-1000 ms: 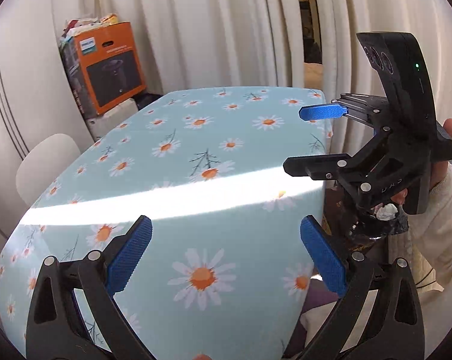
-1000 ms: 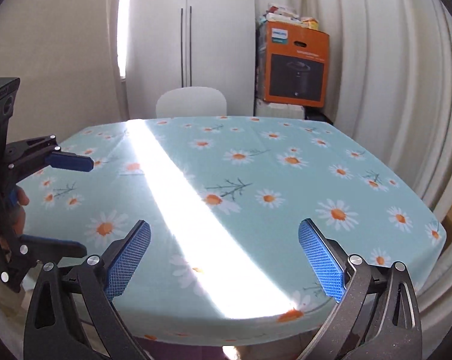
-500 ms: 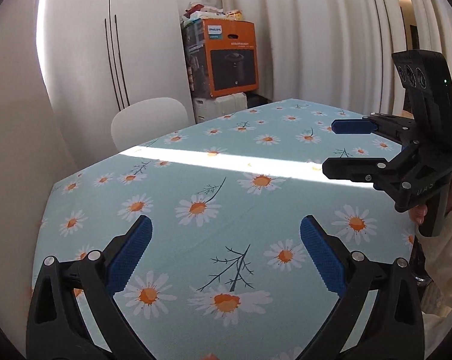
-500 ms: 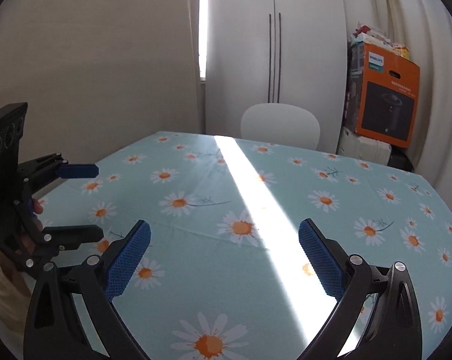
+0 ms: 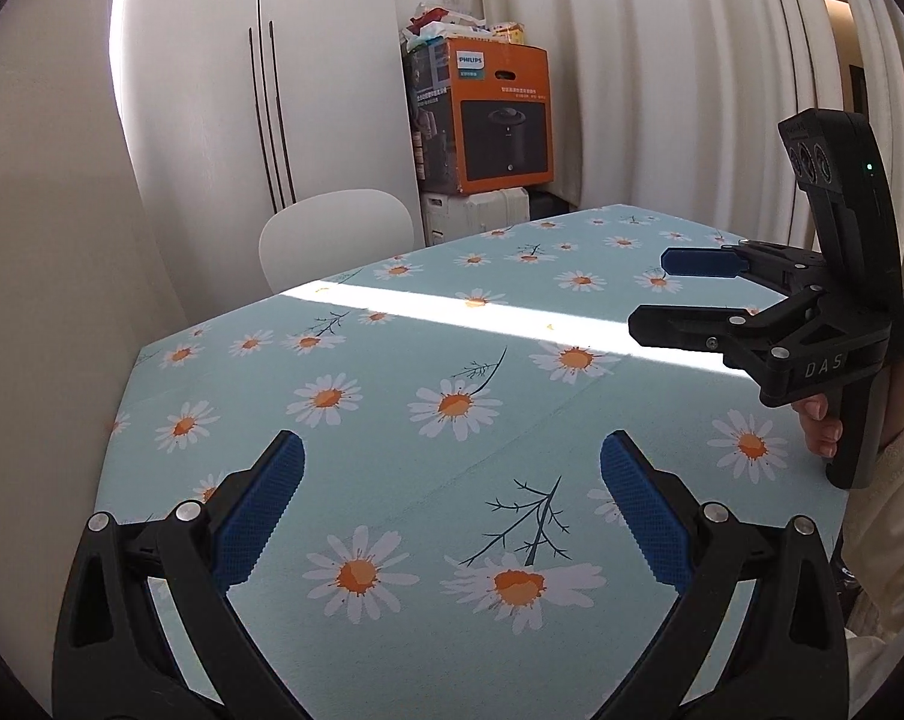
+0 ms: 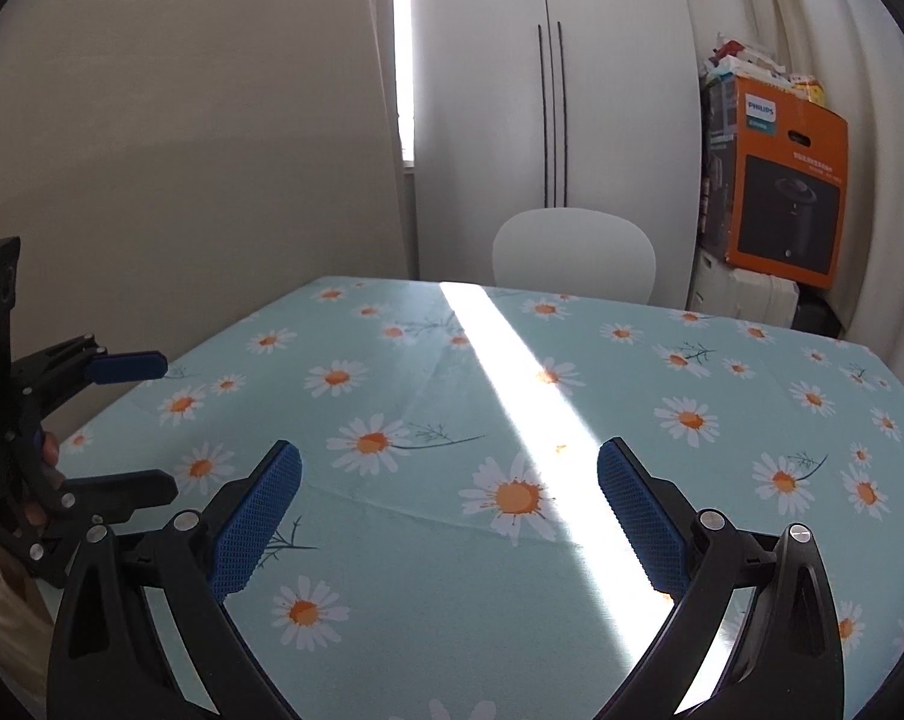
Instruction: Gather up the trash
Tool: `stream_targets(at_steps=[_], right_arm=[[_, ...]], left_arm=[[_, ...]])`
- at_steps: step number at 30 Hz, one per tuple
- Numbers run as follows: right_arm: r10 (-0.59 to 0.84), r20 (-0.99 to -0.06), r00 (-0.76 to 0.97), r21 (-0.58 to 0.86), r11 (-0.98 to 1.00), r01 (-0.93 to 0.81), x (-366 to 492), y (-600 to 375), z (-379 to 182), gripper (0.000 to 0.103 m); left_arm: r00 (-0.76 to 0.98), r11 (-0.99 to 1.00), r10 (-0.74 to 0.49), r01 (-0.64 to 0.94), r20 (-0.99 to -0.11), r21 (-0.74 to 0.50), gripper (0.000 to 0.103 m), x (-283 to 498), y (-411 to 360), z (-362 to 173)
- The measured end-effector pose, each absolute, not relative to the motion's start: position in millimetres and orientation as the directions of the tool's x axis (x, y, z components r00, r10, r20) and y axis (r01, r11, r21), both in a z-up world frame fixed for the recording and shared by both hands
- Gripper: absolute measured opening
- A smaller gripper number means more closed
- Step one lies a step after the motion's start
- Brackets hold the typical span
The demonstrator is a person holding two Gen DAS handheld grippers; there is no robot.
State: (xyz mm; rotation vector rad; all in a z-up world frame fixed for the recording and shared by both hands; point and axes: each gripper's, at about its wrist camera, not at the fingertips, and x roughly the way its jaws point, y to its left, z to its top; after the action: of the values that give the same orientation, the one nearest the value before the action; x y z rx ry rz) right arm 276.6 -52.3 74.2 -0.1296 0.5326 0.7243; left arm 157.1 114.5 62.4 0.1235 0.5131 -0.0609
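Note:
No trash shows in either view. My left gripper [image 5: 452, 510] is open and empty, held low over the near part of a table with a light-blue daisy tablecloth [image 5: 392, 360]. My right gripper [image 6: 449, 516] is open and empty over the same tablecloth [image 6: 631, 396]. The right gripper also shows at the right of the left wrist view [image 5: 667, 294], open. The left gripper shows at the left edge of the right wrist view [image 6: 158, 426], open.
A white chair [image 5: 338, 234] stands at the table's far side, also in the right wrist view [image 6: 571, 252]. An orange Philips box [image 5: 487, 120] sits on white boxes in the corner. White cupboard doors [image 6: 541, 90] and white curtains [image 5: 661, 90] stand behind.
Both views have swung left from the curtain side toward the cupboard and chair. Both grippers have stayed open and empty.

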Motion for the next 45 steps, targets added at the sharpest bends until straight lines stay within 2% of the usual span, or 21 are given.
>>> stream_targets(at_steps=[10,45], right_arm=[[0.596,-0.524,0.608,0.085,0.747,-0.659,282,-55,71,0.095],[0.612,-0.507,0.607,0.080,0.734,-0.674,276,-57,72,0.095]], left_arm=[[0.864,0.996,-0.044,0.076,-0.501,0.044,0.097,164,128,63],[0.854,0.995,-0.058,0.095,-0.518,0.044,0.097,166,126,61]])
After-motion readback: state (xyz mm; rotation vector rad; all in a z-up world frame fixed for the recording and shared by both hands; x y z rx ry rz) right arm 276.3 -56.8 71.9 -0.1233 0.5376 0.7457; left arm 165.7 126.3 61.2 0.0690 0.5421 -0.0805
